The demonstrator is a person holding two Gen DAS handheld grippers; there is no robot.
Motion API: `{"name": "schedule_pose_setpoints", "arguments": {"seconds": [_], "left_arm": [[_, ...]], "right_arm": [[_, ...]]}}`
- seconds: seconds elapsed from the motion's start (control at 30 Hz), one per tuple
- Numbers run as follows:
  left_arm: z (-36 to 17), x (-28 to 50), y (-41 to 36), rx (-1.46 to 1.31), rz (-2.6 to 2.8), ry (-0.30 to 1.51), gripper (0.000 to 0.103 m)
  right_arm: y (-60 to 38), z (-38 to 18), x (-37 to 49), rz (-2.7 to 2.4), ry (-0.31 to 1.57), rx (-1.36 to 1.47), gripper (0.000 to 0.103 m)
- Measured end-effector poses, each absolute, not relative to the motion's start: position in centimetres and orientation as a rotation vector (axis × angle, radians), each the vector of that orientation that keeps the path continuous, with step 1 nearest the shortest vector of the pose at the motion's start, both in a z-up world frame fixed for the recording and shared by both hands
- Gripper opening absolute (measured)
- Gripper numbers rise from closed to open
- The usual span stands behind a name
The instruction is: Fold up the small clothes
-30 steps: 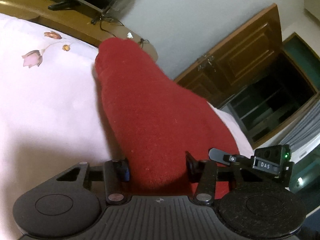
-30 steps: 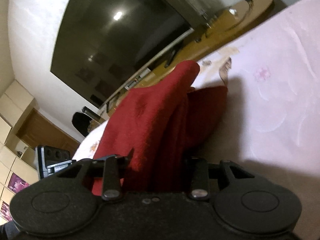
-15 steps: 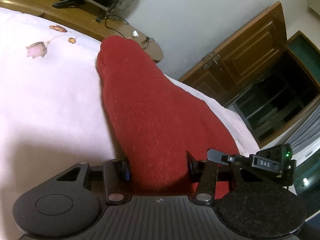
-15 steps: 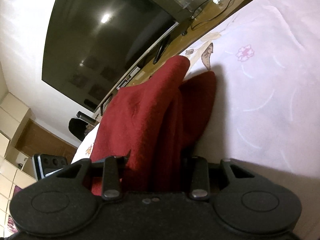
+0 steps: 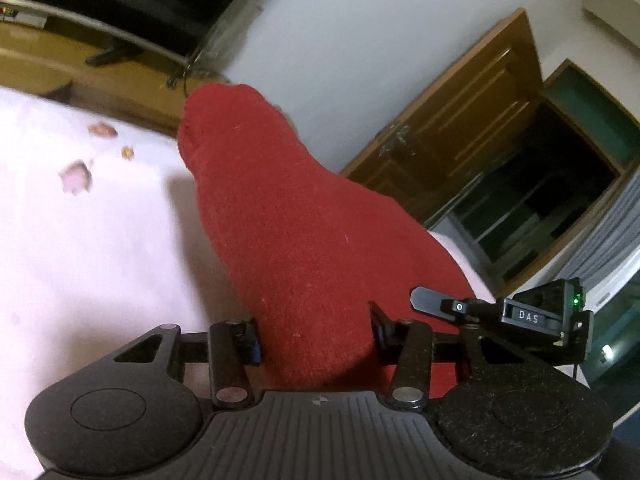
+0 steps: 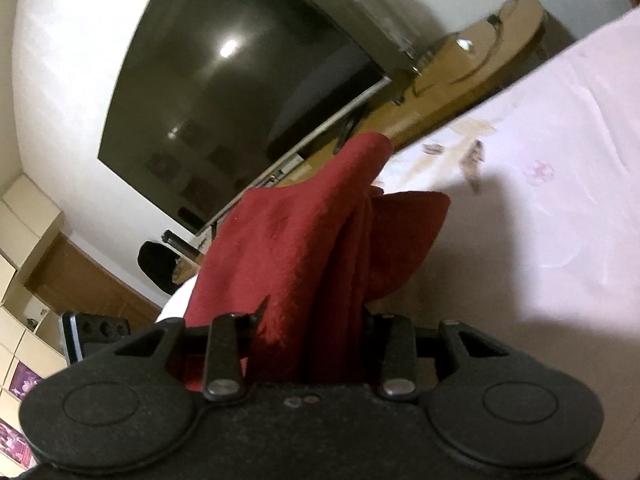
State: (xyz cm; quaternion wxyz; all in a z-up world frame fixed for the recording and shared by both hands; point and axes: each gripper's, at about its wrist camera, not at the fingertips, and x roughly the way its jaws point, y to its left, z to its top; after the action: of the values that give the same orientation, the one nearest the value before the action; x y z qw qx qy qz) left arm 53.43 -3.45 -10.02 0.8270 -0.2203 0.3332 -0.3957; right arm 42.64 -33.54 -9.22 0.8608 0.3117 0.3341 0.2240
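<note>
A red knitted garment [image 5: 304, 224] fills the middle of the left wrist view, lifted above the pink floral bedsheet [image 5: 80, 240]. My left gripper [image 5: 314, 336] is shut on its near edge. In the right wrist view the same red garment [image 6: 304, 248] hangs in folds, with a loose flap [image 6: 408, 224] drooping to the right over the sheet [image 6: 552, 208]. My right gripper [image 6: 308, 332] is shut on its bunched edge. The cloth hides the fingertips of both grippers.
A wooden TV bench [image 5: 52, 64] runs along the far edge of the bed, with a large dark television [image 6: 240, 88] on the wall above it. A wooden door [image 5: 460, 128] and a dark doorway [image 5: 532, 184] stand at the right.
Both grippers have lifted and tilted with the garment; the sheet sits lower and blurs in both views. The grips have not changed.
</note>
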Motion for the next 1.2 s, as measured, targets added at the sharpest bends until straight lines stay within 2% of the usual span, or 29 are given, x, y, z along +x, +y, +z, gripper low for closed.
{"name": "schedule_pose_setpoints", "arguments": {"seconds": [0.23, 0.5, 0.83, 0.97, 1.0, 1.07, 1.1, 1.17, 1.2], "left_arm": [[-6.9, 50.9, 6.6, -0.486, -0.776, 0.667, 0.047], [-6.7, 48.0, 19.3, -0.512, -0.686, 0.697, 0.047], [-12.0, 46.4, 28.3, -0.564, -0.642, 0.786, 0.047], [-16.5, 46.7, 31.2, -0.623, -0.606, 0.871, 0.048], [-18.0, 46.7, 32.0, -0.669, -0.606, 0.877, 0.051], [-19.2, 46.1, 33.1, -0.742, -0.633, 0.819, 0.051], [-19.3, 45.7, 33.0, -0.744, -0.632, 0.809, 0.051], [-18.7, 45.6, 32.6, -0.691, -0.622, 0.792, 0.055], [-18.3, 45.7, 32.4, -0.655, -0.611, 0.780, 0.060]], "right_arm": [[-25.5, -5.9, 42.4, 0.554, 0.660, 0.612, 0.036], [-14.8, -7.3, 43.9, 0.678, 0.691, 0.659, 0.036], [-6.1, -10.4, 44.5, 0.723, 0.793, 0.691, 0.036], [-4.0, -13.1, 44.5, 0.710, 0.855, 0.715, 0.036], [-3.6, -14.2, 44.7, 0.695, 0.881, 0.712, 0.036], [-3.2, -16.4, 44.7, 0.640, 0.930, 0.723, 0.038], [-3.5, -17.3, 44.7, 0.635, 0.928, 0.761, 0.036], [-4.0, -17.3, 44.6, 0.649, 0.926, 0.793, 0.039], [-4.1, -16.9, 44.7, 0.649, 0.928, 0.781, 0.046]]}}
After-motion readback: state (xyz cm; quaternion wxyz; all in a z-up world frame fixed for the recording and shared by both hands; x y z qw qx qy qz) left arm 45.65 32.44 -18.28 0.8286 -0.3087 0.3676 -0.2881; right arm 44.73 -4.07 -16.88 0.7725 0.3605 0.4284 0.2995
